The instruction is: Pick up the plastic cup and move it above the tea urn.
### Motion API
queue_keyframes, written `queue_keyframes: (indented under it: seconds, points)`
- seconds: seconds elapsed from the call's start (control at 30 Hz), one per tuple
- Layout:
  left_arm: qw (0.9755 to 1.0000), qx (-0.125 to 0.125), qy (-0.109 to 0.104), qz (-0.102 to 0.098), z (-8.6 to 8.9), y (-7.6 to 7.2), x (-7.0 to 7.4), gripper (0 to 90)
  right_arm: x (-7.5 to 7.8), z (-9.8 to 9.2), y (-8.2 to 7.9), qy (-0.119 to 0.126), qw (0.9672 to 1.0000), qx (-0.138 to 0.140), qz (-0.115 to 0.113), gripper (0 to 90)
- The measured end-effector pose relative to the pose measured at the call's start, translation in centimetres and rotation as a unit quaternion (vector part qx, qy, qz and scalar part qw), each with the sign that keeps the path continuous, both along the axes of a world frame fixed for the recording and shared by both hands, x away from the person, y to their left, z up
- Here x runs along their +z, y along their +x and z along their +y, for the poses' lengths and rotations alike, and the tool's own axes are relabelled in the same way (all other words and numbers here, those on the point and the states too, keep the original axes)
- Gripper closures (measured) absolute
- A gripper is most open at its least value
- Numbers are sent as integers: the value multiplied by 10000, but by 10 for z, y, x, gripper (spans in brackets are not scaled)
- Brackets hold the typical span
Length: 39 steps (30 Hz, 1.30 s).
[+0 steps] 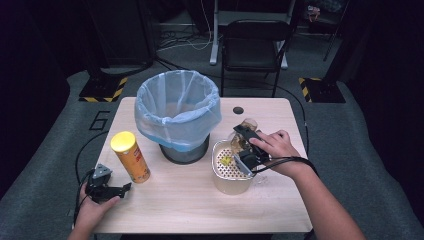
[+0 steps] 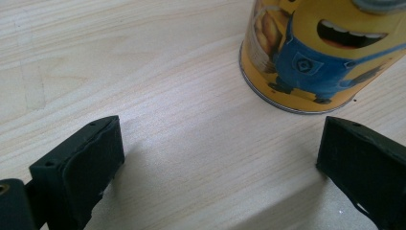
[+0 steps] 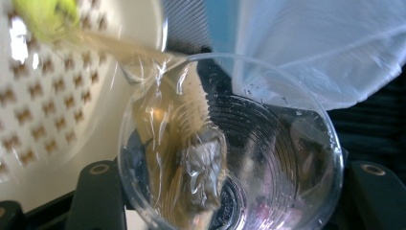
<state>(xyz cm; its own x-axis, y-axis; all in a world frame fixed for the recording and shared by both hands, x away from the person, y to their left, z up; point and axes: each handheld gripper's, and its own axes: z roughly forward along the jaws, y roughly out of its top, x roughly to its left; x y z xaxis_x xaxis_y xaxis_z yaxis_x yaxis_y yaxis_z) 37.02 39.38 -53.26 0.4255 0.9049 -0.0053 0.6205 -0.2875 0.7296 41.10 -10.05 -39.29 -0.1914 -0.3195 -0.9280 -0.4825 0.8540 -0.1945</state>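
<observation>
Resting on the pale wooden worktop [image 1: 200, 200] at the near left, the left hand-held gripper [image 1: 114, 191] sits with jaws spread and empty, just short of the tall yellow cartoon-printed snack canister [image 2: 321, 52]; behind stands a dark bin lined with a pale blue bag [image 1: 177, 107]. Further right, the right hand-held gripper [image 1: 243, 142] clamps a clear ribbed plastic cup [image 3: 230, 153], tipped so brownish liquid streams (a soaked tea bag [image 3: 203, 165] clings inside) onto the cream perforated strainer tub [image 1: 222, 180], where something yellow lies. Pouring looks underway; next likely calls for draining fully, then swinging the cup over the bin.

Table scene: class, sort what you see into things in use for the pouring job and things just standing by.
In use:
right tool
clear plastic cup
strainer basin

Standing by:
yellow crisp can
lined bin
left tool
chair
</observation>
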Motion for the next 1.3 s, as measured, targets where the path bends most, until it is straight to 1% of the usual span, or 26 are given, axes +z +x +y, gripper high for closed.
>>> queue_keyframes:
  seconds: [0.03, 0.07, 0.13, 0.2, 0.23, 0.27, 0.3, 0.33, 0.43, 0.47, 0.5, 0.53, 0.57, 0.6, 0.63, 0.67, 0.7, 0.77, 0.93, 0.97, 1.03, 1.07, 1.13, 1.17, 1.23, 1.3]
  points:
    - [10000, 0, 0, 0, 0, 0, 0, 20, 0, 0, 0, 0, 10000, 0, 0, 354]
    - [10000, 0, 0, -1, 0, 0, 0, 20, -6, 1, -2, -336, 9989, 14, -319, 355]
    - [10000, -1, 1, -1, 0, 0, 0, 20, -9, 5, -3, -852, 9940, 167, -664, 356]
    - [10000, -1, 2, 0, 0, 0, 0, 20, -12, 7, -7, -1143, 9880, 163, -1022, 357]
    - [10000, -1, 2, 0, 0, 0, 0, 19, -12, 7, -7, -1143, 9880, 163, -1022, 357]
    - [10000, -1, 2, 0, 0, 0, 0, 20, -15, 8, -10, -1240, 9848, 206, -1202, 355]
    - [10000, -1, 2, 0, 0, 0, 0, 20, -16, 8, -11, -1293, 9835, 224, -1249, 354]
    - [10000, 0, 1, -1, 0, 0, 0, 20, -17, 8, -12, -1245, 9836, 249, -1279, 354]
    - [10000, -1, 3, -2, 0, 0, 0, 20, -15, 9, -14, -1222, 9844, 275, -1238, 353]
    - [10000, -2, 3, 2, 0, 0, 0, 20, -14, 9, -15, -1222, 9833, 330, -1306, 350]
    - [10000, -1, 6, -8, 0, 0, 0, 20, -15, 9, -15, -1210, 9852, 314, -1176, 349]
    - [10000, 0, 2, -3, 0, 0, 0, 20, -15, 10, -16, -1192, 9833, 358, -1326, 349]
    - [10000, 0, 2, -3, 0, 0, 0, 20, -15, 10, -16, -1192, 9833, 358, -1326, 349]
    - [10000, -1, 7, -8, 0, 0, 0, 20, -16, 9, -17, -1256, 9852, 284, -1129, 347]
    - [10000, -1, 7, -8, 0, 0, 0, 20, -16, 9, -17, -1256, 9852, 284, -1129, 347]
    - [10000, 0, 1, 0, 0, 0, 0, 20, -16, 9, -17, -1264, 9848, 307, -1154, 346]
    - [10000, -1, 4, -7, 0, 0, 0, 19, -13, 10, -17, -1413, 9822, 348, -1185, 344]
    - [10000, -1, 2, -2, 0, 0, 0, 20, -14, 10, -17, -1434, 9814, 366, -1223, 342]
    - [10000, 0, 2, 0, 0, 0, 0, 20, -13, 13, -18, -1399, 9822, 406, -1186, 342]
    - [10000, -1, 2, 1, 0, 0, 0, 20, -15, 12, -18, -1292, 9843, 407, -1128, 342]
    - [10000, -1, 2, 0, 0, 0, 0, 20, -13, 13, -17, -1361, 9826, 427, -1194, 342]
    - [10000, -1, 2, 0, 0, 0, 0, 19, -16, 13, -17, -1187, 9863, 423, -1067, 342]
    - [10000, 0, 2, 0, 0, 0, 0, 20, -24, 12, -17, -437, 9950, 333, -835, 342]
    - [10000, -1, 2, 0, 0, 0, 0, 20, -24, 12, -17, -457, 9946, 363, -861, 342]
    - [10000, -2, 4, -3, 0, 0, 0, 20, -18, 13, -17, -823, 9912, 389, -960, 342]
    - [10000, 0, 1, 0, 0, 0, 0, 20, -18, 13, -17, -833, 9910, 405, -969, 342]
